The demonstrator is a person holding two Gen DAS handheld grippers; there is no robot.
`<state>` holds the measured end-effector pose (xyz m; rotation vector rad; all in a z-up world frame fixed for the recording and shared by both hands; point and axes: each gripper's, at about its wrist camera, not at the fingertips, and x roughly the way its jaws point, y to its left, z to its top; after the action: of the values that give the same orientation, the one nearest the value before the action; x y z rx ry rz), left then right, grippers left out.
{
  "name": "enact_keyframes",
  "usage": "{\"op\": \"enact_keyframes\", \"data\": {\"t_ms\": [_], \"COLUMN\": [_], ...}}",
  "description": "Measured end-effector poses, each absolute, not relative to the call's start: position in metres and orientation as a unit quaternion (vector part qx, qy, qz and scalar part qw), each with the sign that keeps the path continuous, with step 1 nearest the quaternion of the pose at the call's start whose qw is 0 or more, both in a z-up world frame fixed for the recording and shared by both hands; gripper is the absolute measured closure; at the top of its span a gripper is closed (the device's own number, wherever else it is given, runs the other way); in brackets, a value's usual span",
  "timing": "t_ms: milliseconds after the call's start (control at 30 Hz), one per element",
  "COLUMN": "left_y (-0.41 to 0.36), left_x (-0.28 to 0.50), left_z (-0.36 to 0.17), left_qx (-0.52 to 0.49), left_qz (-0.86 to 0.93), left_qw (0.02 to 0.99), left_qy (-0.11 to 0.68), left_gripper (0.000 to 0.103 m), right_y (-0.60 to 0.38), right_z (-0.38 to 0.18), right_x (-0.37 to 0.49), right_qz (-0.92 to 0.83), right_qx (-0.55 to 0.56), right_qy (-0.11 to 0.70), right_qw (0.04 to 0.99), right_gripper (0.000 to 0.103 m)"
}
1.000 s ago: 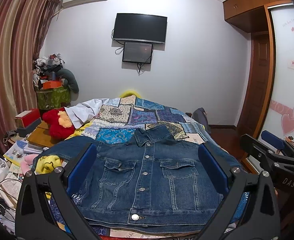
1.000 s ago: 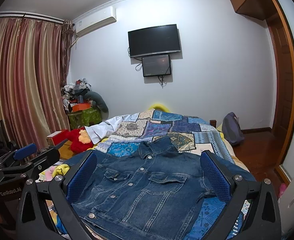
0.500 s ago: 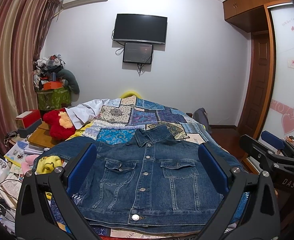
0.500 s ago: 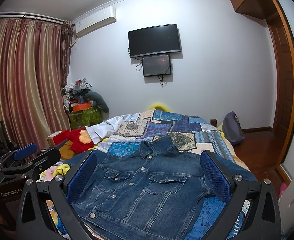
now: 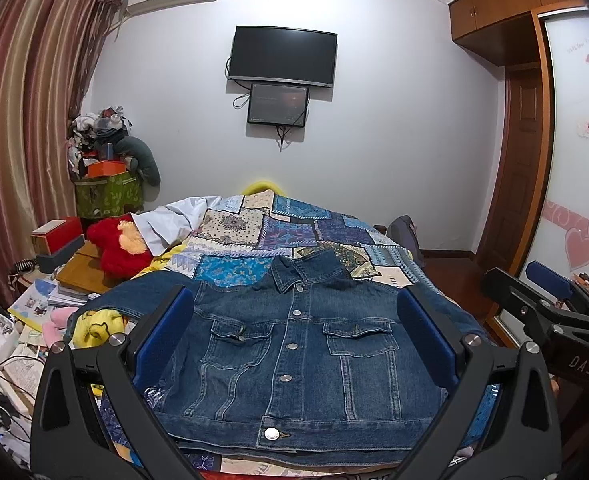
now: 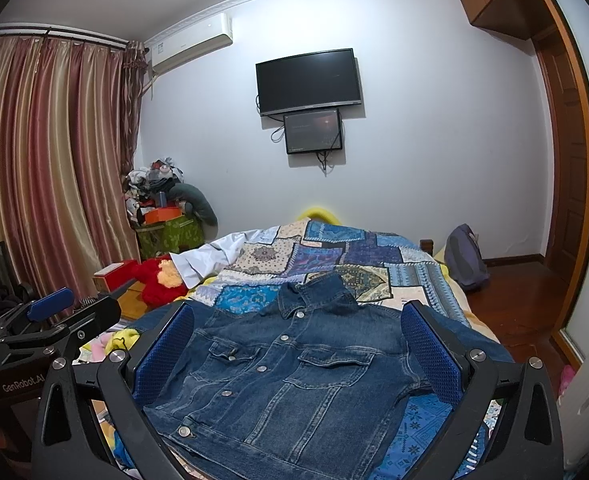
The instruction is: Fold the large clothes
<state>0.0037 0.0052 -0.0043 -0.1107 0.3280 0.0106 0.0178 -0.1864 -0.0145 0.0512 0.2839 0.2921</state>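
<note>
A dark blue denim jacket (image 5: 294,352) lies buttoned and face up on the near end of a bed with a patchwork quilt (image 5: 278,228), collar toward the far wall. It also shows in the right wrist view (image 6: 294,368). My left gripper (image 5: 294,336) is open and empty, held above the jacket's near hem. My right gripper (image 6: 294,344) is open and empty, held above the jacket from the right. Each gripper shows at the edge of the other's view, the right one (image 5: 546,308) and the left one (image 6: 46,320).
A red plush toy (image 5: 118,244) and a white garment (image 5: 174,220) lie at the bed's left side. Books, boxes and cables (image 5: 34,304) crowd the left. A grey bag (image 6: 464,256) stands on the wooden floor on the right. A TV (image 5: 282,56) hangs on the far wall.
Both views have shifted only very slightly. The jacket has not moved and both grippers stay open.
</note>
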Motion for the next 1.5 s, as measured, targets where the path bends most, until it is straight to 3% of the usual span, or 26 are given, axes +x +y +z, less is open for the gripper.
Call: {"op": "enact_keyframes", "data": {"t_ms": [933, 1500], "left_y": [0.009, 0.1], "left_x": [0.015, 0.114], "left_z": [-0.012, -0.015], "left_qx": [-0.06, -0.069], "left_qz": [0.008, 0.064], "left_qw": [0.983, 0.967], "left_qy": [0.174, 0.236], "left_gripper": [0.001, 0.001], "right_y": [-0.182, -0.151], "right_z": [-0.02, -0.027], "right_x": [0.024, 0.143], "right_qz": [0.146, 0.139], "right_qx": [0.022, -0.012], "right_qy": [0.152, 0.177], "right_qw": [0.977, 0.974], "right_gripper": [0.0, 0.0]}}
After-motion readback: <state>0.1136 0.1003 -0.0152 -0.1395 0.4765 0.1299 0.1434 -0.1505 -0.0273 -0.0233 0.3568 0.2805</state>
